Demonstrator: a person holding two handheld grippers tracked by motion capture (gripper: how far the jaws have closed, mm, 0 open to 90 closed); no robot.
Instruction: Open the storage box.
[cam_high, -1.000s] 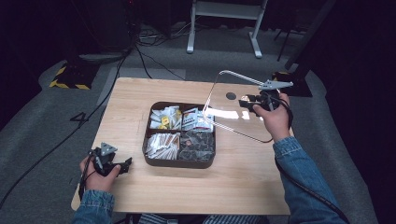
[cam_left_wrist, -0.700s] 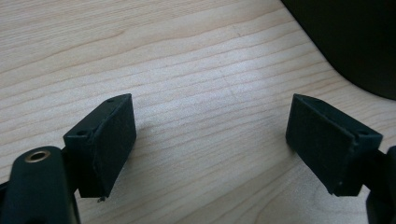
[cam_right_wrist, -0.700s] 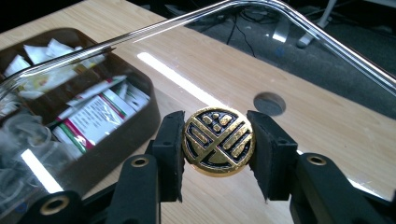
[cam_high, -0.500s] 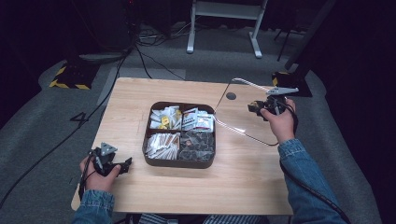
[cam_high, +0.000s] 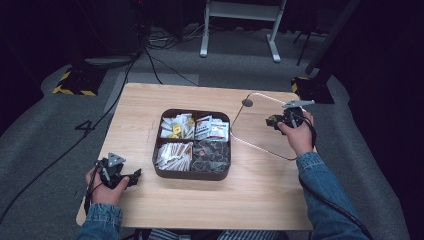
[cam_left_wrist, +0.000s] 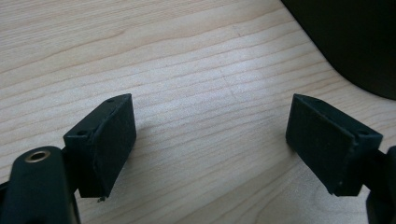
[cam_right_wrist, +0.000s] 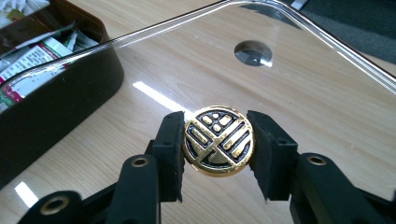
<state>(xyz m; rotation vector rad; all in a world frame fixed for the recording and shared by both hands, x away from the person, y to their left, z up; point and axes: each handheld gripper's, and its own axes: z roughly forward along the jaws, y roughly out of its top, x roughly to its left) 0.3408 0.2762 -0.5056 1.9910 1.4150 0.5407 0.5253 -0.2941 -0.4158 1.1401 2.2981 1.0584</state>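
Note:
A clear lid (cam_high: 260, 131) with rounded corners hangs tilted just right of the dark brown tray (cam_high: 192, 174), one edge close to the tray's right rim. My right gripper (cam_high: 274, 121) is shut on its round gold-and-black knob (cam_right_wrist: 218, 141), a pad pressing on each side. The lid (cam_right_wrist: 289, 93) spreads out beyond the jaws, low over the wooden table. The tray holds packets in four compartments. At the table's front left, my left gripper (cam_high: 135, 177) rests with its jaws wide open. Nothing but bare wood lies between the fingers of that left gripper (cam_left_wrist: 210, 135).
The tray's dark wall (cam_right_wrist: 60, 107) stands close on the left in the right gripper view, and its corner (cam_left_wrist: 355, 42) shows at the upper right of the left gripper view. Cables and a white stand (cam_high: 240, 25) are on the floor beyond the table.
The right hand has carried the lid down and to the right, from above the tray's right side to beside the tray, and it lies flatter now. The left hand has stayed put.

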